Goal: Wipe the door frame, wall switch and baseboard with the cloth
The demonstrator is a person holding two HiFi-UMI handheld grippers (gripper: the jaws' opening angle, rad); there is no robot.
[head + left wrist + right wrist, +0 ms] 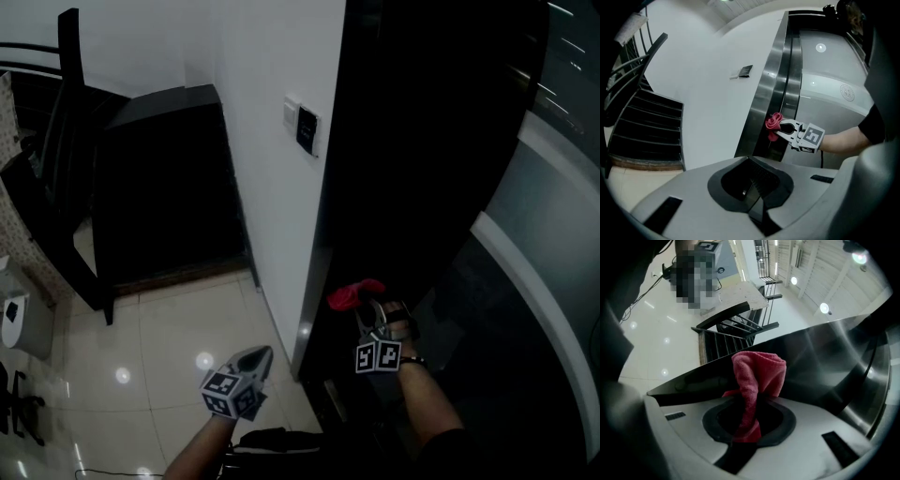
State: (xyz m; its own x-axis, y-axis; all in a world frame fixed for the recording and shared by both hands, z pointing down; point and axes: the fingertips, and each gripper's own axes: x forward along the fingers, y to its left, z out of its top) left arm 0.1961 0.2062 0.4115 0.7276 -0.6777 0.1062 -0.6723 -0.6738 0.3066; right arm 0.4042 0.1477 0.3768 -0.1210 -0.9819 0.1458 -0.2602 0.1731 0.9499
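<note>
My right gripper point(361, 305) is shut on a red cloth point(352, 293), which is pressed against the dark metal door frame point(323, 272) low down. In the right gripper view the cloth point(754, 380) sticks up bunched from between the jaws against the shiny frame point(825, 362). The left gripper view shows the same cloth point(773, 124) and right gripper point(782, 127) at the frame point(764, 108). My left gripper point(261, 359) hangs over the tiled floor, shut, holding nothing. The wall switch point(307, 128) sits higher on the white wall point(262, 141).
A dark cabinet point(159, 178) stands against the wall to the left, with a dark chair point(56, 187) beside it. Glossy cream floor tiles point(159, 356) lie below. A curved grey panel point(534, 253) runs to the right of the dark doorway.
</note>
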